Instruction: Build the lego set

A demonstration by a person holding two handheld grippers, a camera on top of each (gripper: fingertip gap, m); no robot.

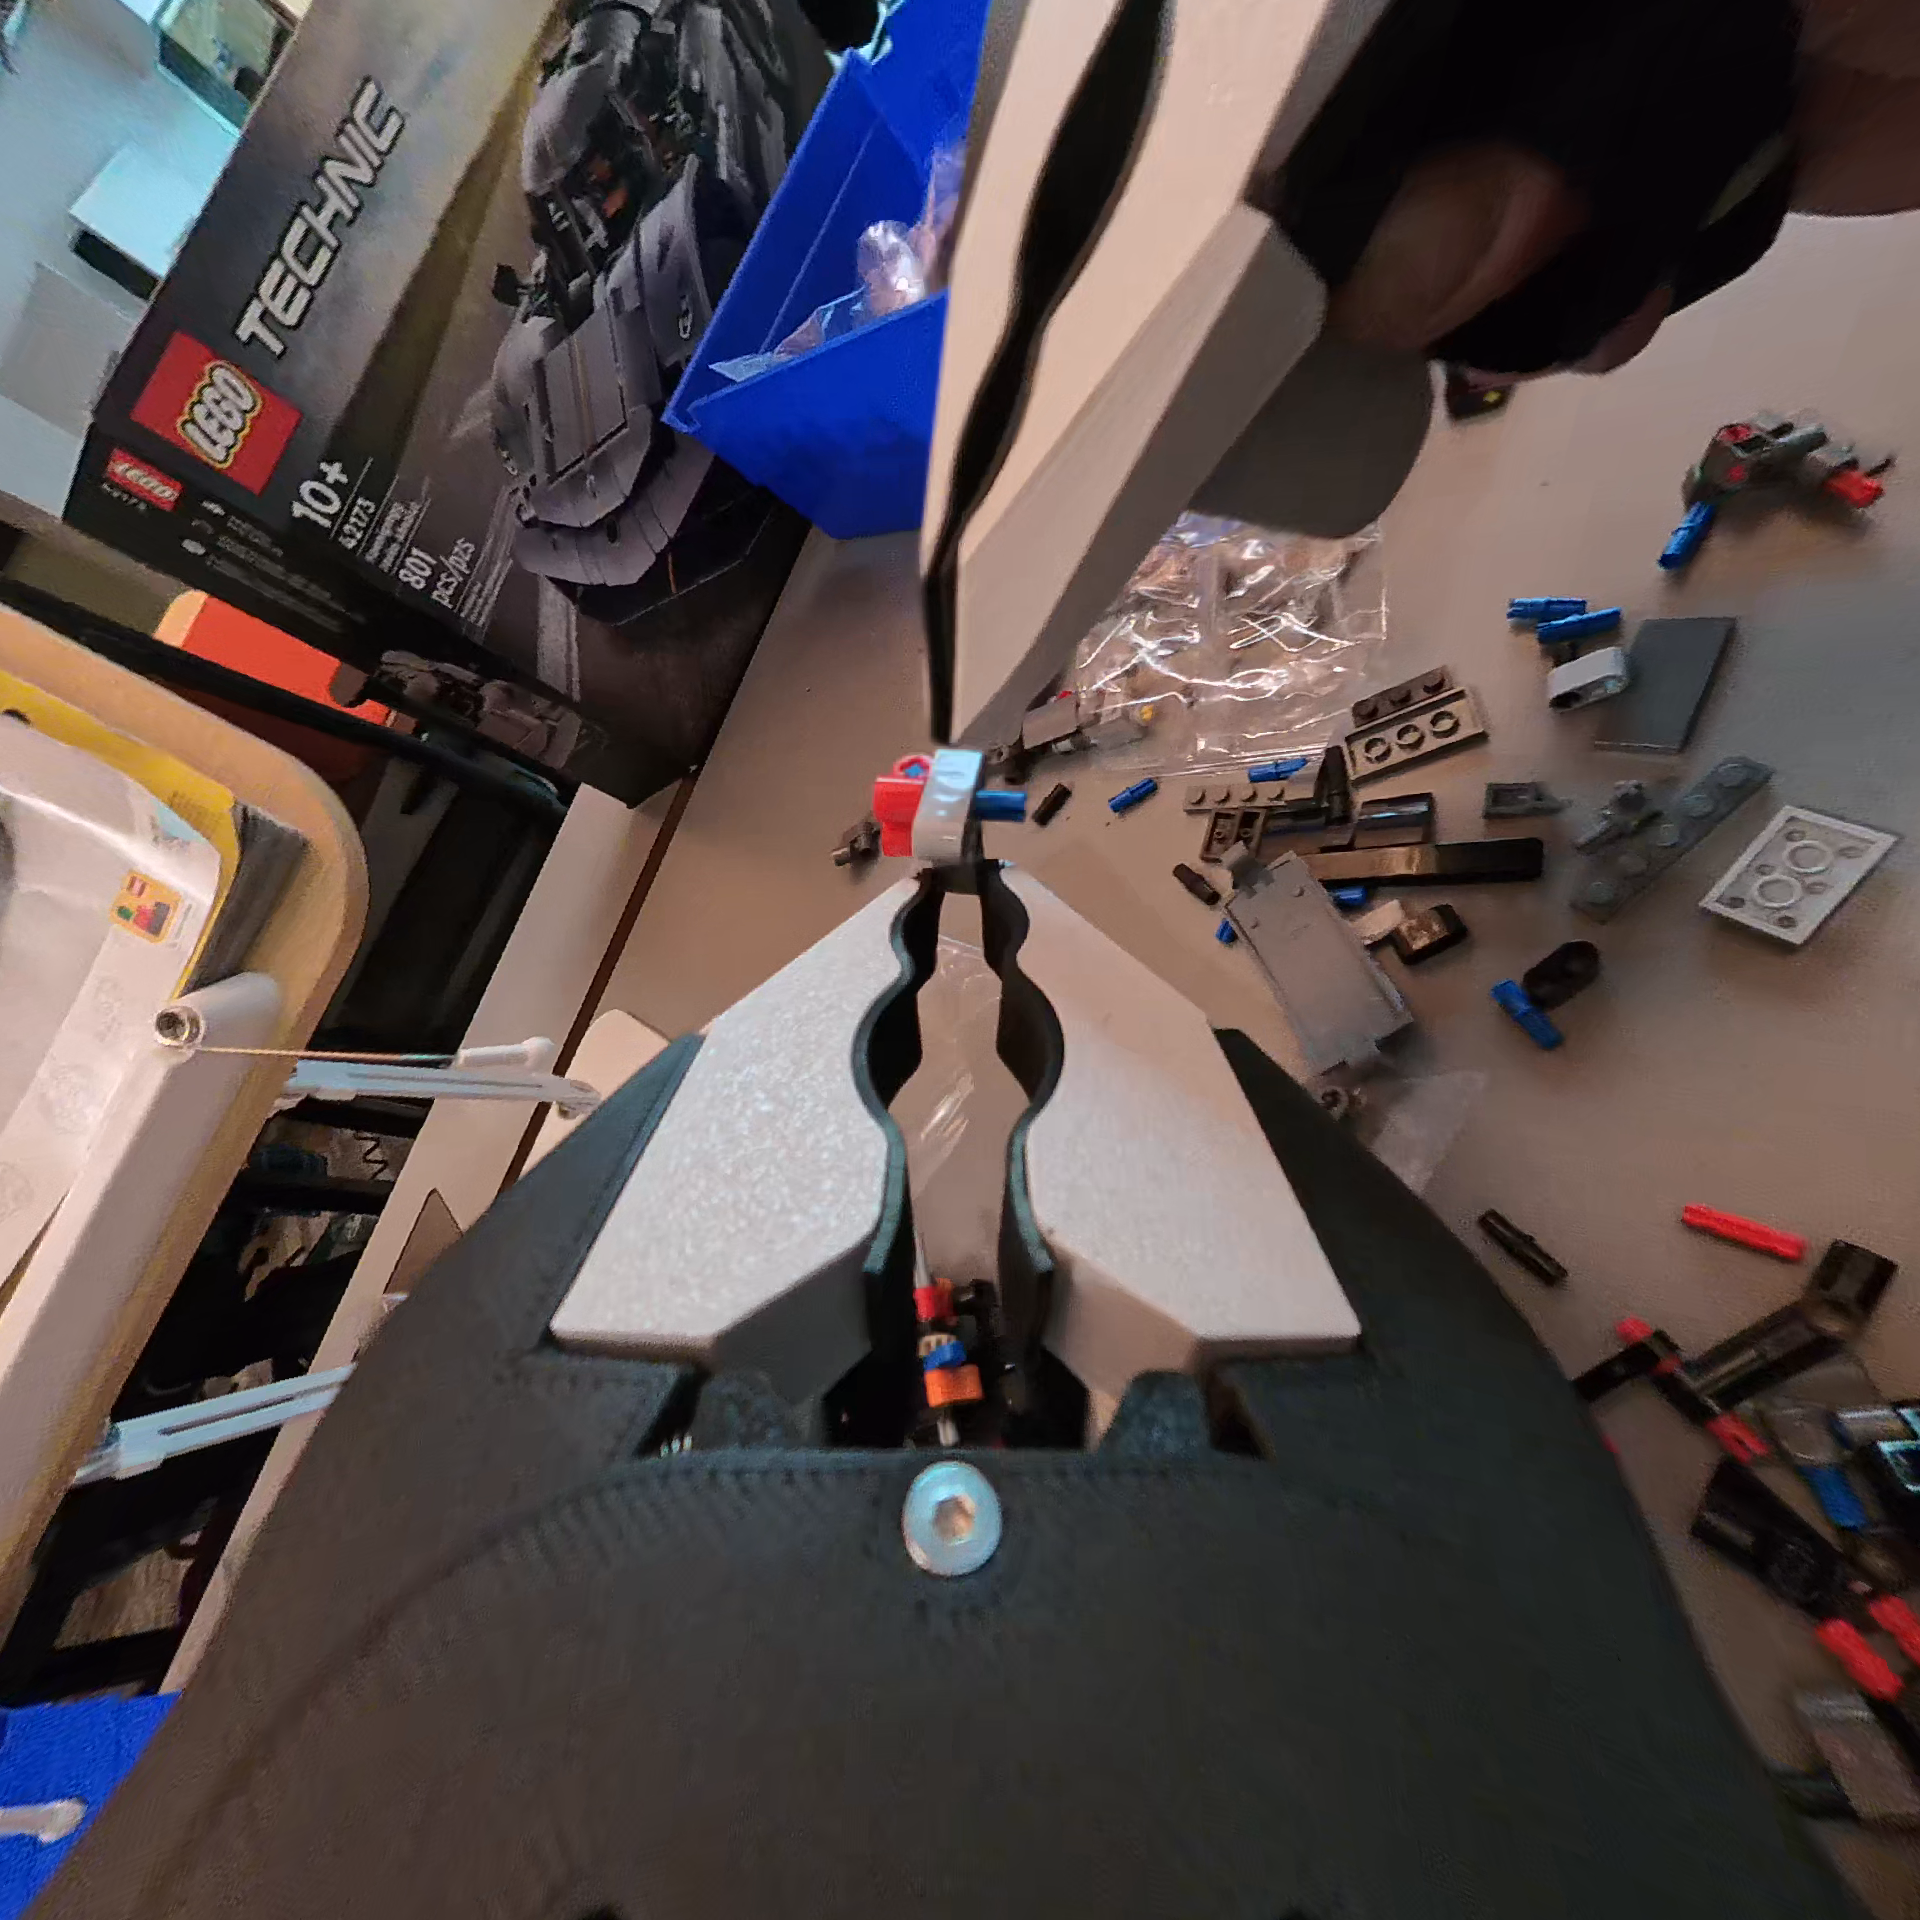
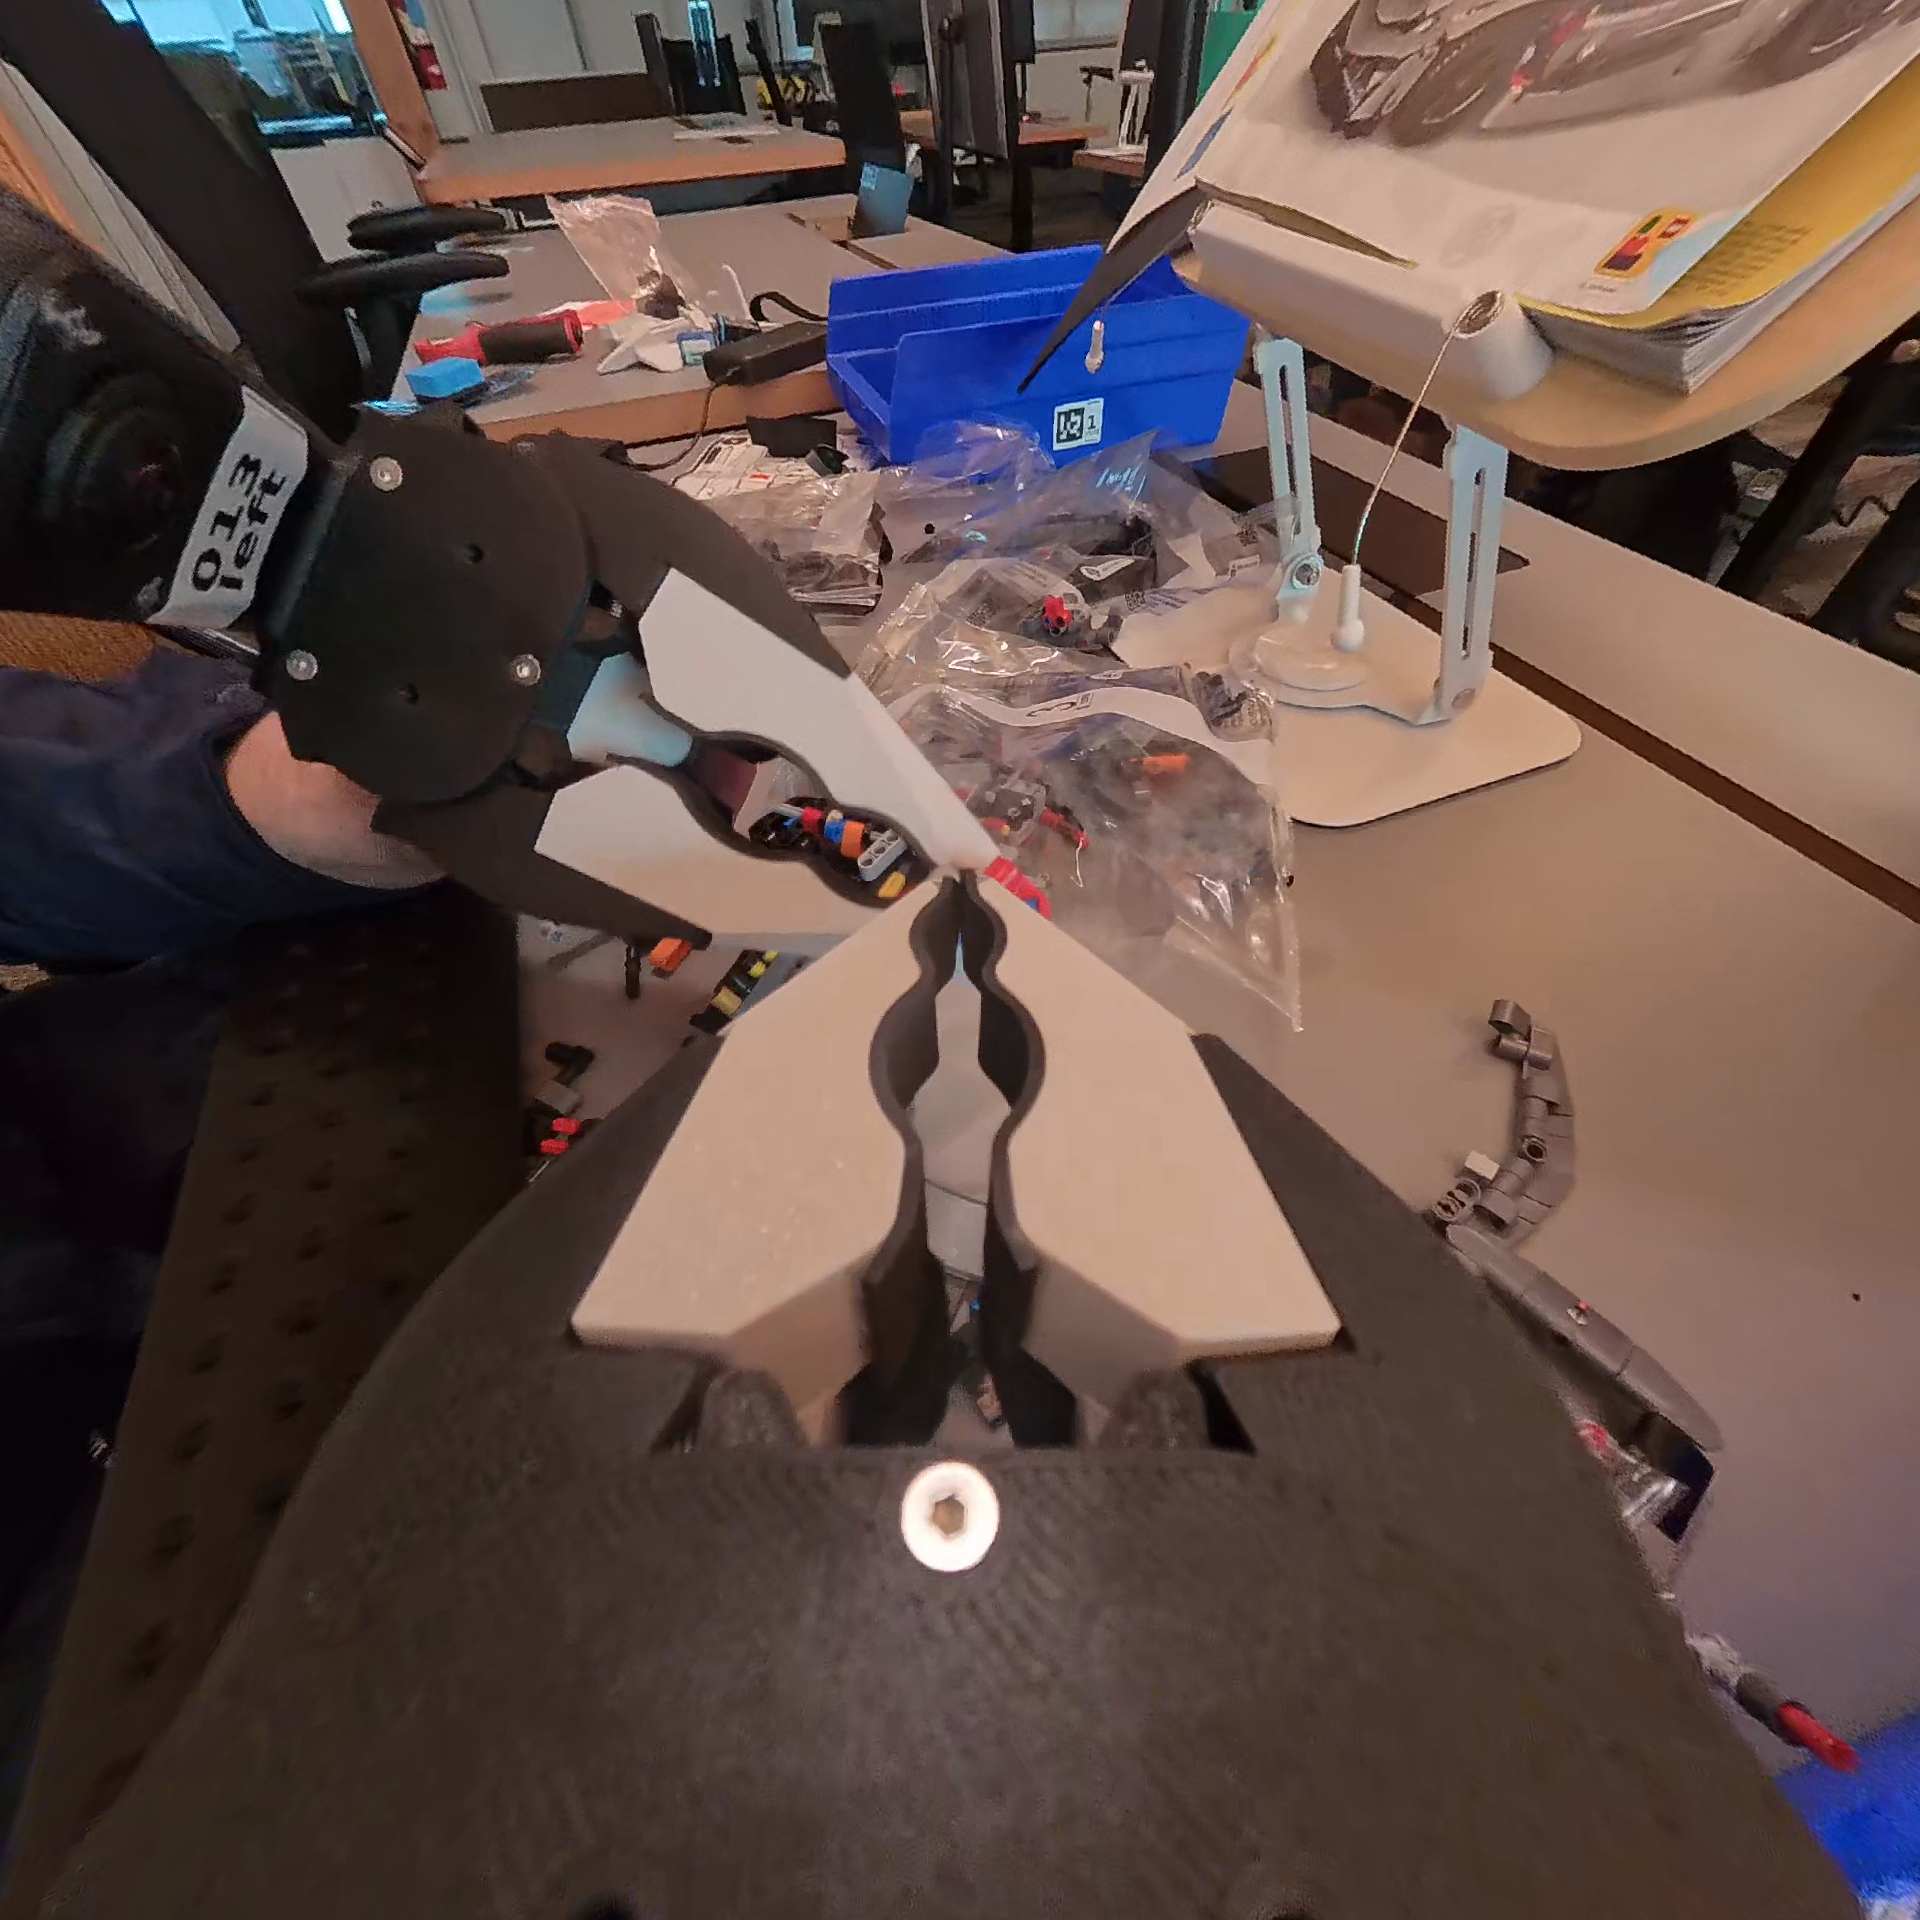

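My left gripper (image 1: 951, 881) is shut on a small assembly (image 1: 935, 816) made of a red piece, a white piece and a blue pin, and holds it above the table. My right gripper (image 2: 958, 891) is shut, and in the left wrist view it comes down from above with its tips (image 1: 943, 727) touching the top of the assembly. Whether it pinches a part there is hidden. In the right wrist view only the red piece (image 2: 1016, 885) shows, behind the tips, where the left gripper (image 2: 971, 857) meets mine from the left.
Loose black, grey and blue pieces (image 1: 1455, 831) lie on the grey table (image 2: 1558, 987). Plastic bags of parts (image 2: 1091, 727), a blue bin (image 2: 987, 343), the set's box (image 1: 395, 343) and an instruction booklet on a stand (image 2: 1558, 208) stand behind. A grey linked chain of parts (image 2: 1527, 1122) lies at right. My left and right fingertips are right by each other.
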